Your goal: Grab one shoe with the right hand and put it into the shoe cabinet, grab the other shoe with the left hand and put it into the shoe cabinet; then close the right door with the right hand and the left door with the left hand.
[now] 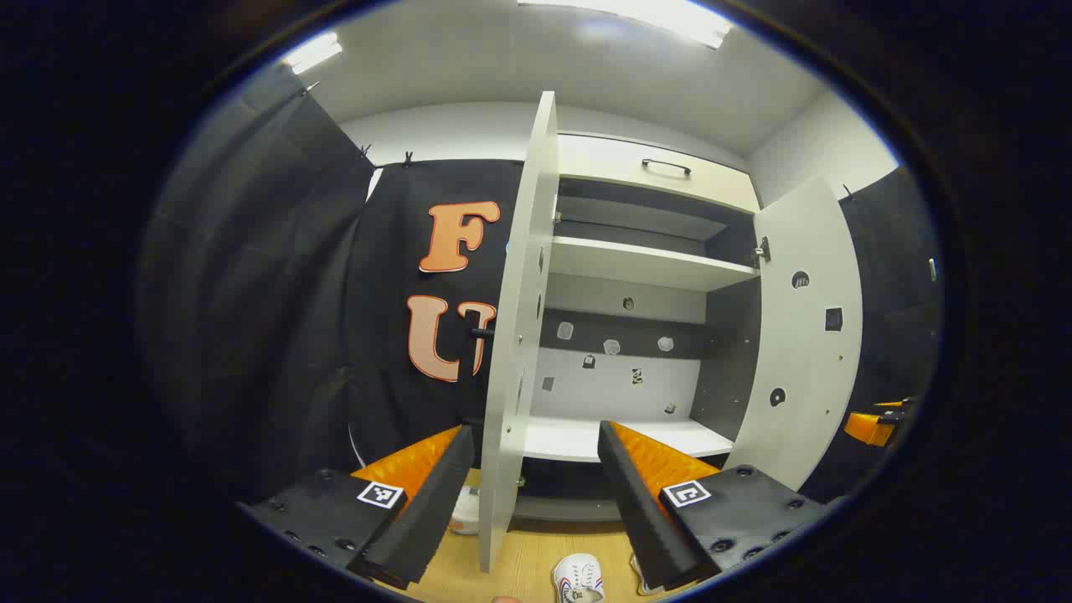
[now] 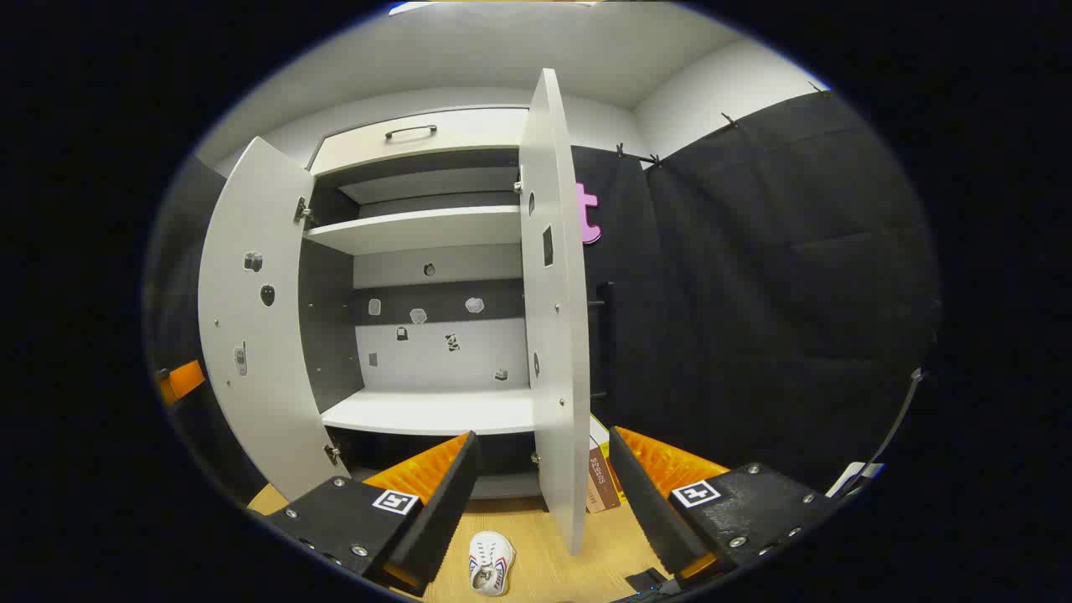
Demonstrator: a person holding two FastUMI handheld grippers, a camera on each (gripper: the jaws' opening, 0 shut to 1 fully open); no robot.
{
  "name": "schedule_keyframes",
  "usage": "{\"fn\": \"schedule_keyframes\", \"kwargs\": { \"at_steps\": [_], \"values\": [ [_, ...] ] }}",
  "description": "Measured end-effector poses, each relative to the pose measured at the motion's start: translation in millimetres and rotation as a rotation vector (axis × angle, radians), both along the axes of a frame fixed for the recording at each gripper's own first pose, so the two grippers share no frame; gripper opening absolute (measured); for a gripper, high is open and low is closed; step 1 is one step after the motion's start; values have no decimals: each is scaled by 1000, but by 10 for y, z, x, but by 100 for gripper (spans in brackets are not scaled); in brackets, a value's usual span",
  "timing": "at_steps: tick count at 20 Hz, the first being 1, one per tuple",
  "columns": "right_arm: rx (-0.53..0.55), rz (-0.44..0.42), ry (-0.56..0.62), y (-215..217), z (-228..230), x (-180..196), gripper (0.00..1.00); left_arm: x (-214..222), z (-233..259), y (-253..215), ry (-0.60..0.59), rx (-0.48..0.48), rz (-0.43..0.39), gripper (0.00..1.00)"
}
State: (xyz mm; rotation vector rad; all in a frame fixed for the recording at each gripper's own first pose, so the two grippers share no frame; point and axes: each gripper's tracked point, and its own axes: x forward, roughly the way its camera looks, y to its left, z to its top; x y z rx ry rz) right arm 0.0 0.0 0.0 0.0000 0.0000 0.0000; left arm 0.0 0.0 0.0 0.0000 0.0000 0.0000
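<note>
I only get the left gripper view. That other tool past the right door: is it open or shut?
Observer: The right tool is open and holds nothing.
Operator: Is anything hidden behind that right door?
Observer: Yes, a brown box stands on the floor beside the right door, on its outer side.
Operator: Does the door have a handle out there?
Observer: It appears so: a dark bar handle runs upright on its outer face.
</note>
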Motion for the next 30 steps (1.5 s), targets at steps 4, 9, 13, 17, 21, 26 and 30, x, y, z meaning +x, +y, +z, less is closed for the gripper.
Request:
{"fn": "schedule_keyframes", "kwargs": {
  "at_steps": [4,9,13,17,21,26,30],
  "values": [
    [-21,2,-13,71,56,-7,94,-19,8,24,-1,16,-2,96],
    [-19,10,-24,148,82,-19,94,-50,28,61,-10,29,3,96],
    [-24,20,-19,222,76,-24,94,-53,13,62,-2,43,-4,96],
    [-42,25,-14,263,32,-15,94,-31,-9,60,0,37,-9,99],
    [-37,19,9,283,-136,43,94,-32,-52,61,11,25,-15,96],
    [-40,35,98,389,-613,133,94,-24,-82,74,18,29,-9,97],
    [-46,68,193,547,-1146,217,94,-18,-114,79,26,37,-12,96]
  ]
}}
